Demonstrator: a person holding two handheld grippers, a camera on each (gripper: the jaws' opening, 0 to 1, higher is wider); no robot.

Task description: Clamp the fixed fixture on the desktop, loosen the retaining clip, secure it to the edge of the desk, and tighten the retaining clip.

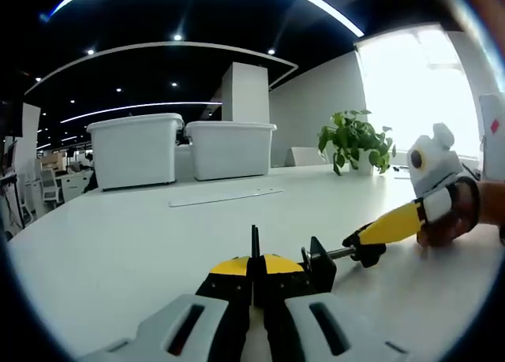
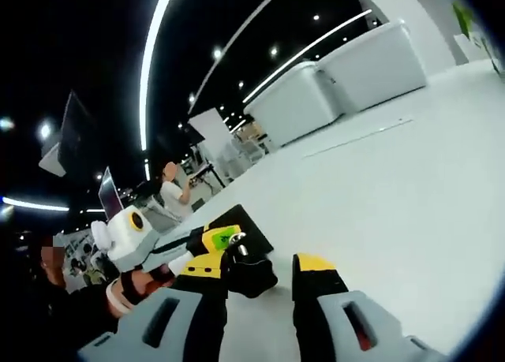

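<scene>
Smooth white desk bears black screw clamp.

White surface, glossy, wide and mostly bare. On it: black clamp fixture near the front edge, its screw rod running to a black knob, lying low on the top. Further back a thin flat white strip. At the far side two white lidded storage bins side by side, and a potted green plant well right of them.
</scene>
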